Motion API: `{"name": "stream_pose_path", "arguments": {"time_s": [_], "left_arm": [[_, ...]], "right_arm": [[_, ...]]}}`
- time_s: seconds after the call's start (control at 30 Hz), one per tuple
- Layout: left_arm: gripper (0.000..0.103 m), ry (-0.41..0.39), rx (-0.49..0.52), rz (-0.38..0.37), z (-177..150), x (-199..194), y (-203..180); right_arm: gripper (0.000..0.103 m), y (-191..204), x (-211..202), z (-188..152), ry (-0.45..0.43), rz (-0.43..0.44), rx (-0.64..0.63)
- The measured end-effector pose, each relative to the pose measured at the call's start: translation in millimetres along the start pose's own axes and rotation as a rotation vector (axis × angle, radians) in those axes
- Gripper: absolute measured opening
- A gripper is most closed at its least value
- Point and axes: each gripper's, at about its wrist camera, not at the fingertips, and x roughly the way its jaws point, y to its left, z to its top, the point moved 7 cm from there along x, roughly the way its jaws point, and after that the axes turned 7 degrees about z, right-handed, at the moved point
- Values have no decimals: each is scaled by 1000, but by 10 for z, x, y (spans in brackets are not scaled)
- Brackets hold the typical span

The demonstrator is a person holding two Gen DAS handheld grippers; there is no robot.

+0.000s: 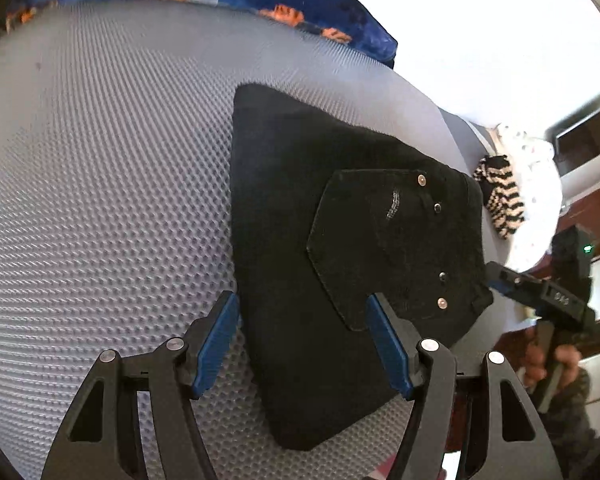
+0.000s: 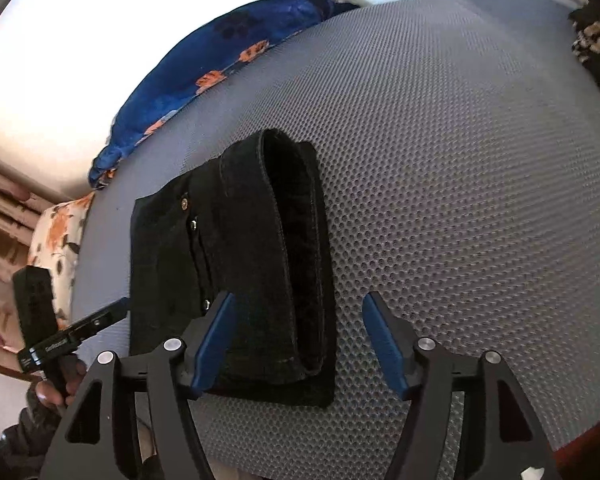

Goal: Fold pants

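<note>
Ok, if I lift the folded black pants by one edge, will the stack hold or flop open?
The pants look like thick denim in loose layers, so they would likely sag and unfold. The grey mat is textured, so pushing probably drags the bottom layer. Both tongs, left and right, are open.

home bedroom | grey mattress (image 2: 440, 160) | blue floral blanket (image 2: 220, 60)

Strong daylight from far side blew background to white glare in both views. Heavy fisheye bending, dark corners. Black pants (image 1: 340, 240) lost detail; edges soft.
</note>
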Motion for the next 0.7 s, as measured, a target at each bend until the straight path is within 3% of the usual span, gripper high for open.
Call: {"name": "stream_pose_path", "arguments": {"time_s": [0.2,0.3,0.37,0.47,0.7], "left_arm": [[67,21,-24,-7,88,114,1],[67,40,-38,-21,142,201,-10],[67,43,-40,-27,173,243,-23],[67,44,-37,-47,265,316,-78],[67,37,-29,-84,457,458,-161]], "right_arm": [[65,-129,130,14,32,48,38],[65,-152,199,11,59,126,65],[62,-172,238,14,66,163,68],[48,-175,287,42,85,227,62],[48,-141,434,141,138,311,19]]}}
